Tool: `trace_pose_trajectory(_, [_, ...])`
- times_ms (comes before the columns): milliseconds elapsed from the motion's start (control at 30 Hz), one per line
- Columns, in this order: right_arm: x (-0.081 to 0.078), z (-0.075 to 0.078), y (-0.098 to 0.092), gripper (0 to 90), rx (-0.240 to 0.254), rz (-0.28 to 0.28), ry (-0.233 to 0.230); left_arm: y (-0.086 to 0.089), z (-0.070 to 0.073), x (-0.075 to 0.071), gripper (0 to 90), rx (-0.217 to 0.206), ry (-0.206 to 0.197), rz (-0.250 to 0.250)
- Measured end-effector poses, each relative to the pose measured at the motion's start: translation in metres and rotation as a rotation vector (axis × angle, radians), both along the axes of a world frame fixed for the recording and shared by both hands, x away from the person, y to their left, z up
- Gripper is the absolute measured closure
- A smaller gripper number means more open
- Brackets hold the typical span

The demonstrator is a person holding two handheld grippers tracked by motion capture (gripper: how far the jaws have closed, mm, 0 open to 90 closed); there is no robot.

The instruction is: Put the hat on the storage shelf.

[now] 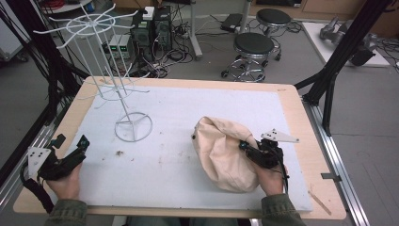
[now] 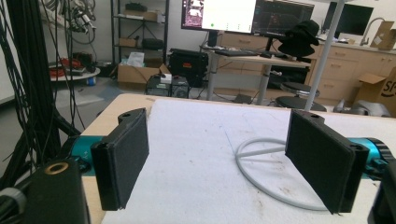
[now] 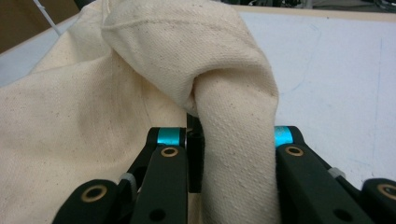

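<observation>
A cream cloth bag lies crumpled on the white mat, right of the middle. My right gripper is at the bag's right edge, and in the right gripper view a thick fold of the cloth bag fills the space between its two black jaws, which are closed on it. At the table's front left corner my left gripper hovers open, nothing between its pads. A white wire rack stands on its ring base at the back left, just ahead of the left gripper.
The wooden table has bare margins around the mat. Beyond its far edge the floor holds two black stools, computer boxes and cables. A black frame post rises at the right.
</observation>
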State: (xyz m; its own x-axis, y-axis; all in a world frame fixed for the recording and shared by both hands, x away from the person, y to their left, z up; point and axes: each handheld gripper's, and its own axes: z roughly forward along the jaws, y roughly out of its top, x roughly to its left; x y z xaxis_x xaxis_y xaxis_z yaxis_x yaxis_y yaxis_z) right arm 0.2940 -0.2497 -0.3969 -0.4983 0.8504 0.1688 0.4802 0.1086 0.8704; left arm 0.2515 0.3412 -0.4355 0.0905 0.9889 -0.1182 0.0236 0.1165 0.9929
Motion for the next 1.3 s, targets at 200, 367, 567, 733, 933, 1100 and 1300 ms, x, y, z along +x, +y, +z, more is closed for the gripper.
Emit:
trace_pose_trajectory(200, [-0.001, 0.011, 0.002, 75.6, 0.015, -0.017, -0.067, -0.001, -0.001, 0.000, 21.8, -0.002, 0.001, 0.000])
trace_pose_trajectory(367, [0.002, 0.027, 0.002, 75.6, 0.049, -0.051, -0.133, -0.002, -0.001, 0.001, 21.8, -0.007, 0.000, -0.005])
trace_pose_trajectory(567, [0.005, 0.052, 0.006, 75.5, 0.104, -0.072, -0.214, -0.002, -0.001, 0.001, 21.8, -0.012, -0.002, -0.007])
trace_pose_trajectory(733, [0.006, 0.069, 0.013, 75.4, 0.134, -0.067, -0.282, 0.000, -0.001, -0.001, 21.8, -0.024, -0.004, -0.001])
trace_pose_trajectory(933, [0.007, 0.091, 0.024, 75.3, 0.165, -0.051, -0.352, 0.000, -0.001, -0.001, 21.8, -0.033, -0.007, -0.001])
trace_pose_trajectory(1100, [0.013, 0.105, 0.032, 75.2, 0.183, -0.037, -0.382, 0.000, -0.001, 0.000, 21.8, -0.032, -0.007, -0.002])
trace_pose_trajectory(1300, [0.019, 0.117, 0.044, 75.0, 0.193, -0.031, -0.407, 0.001, -0.001, 0.000, 21.8, -0.037, -0.008, -0.003])
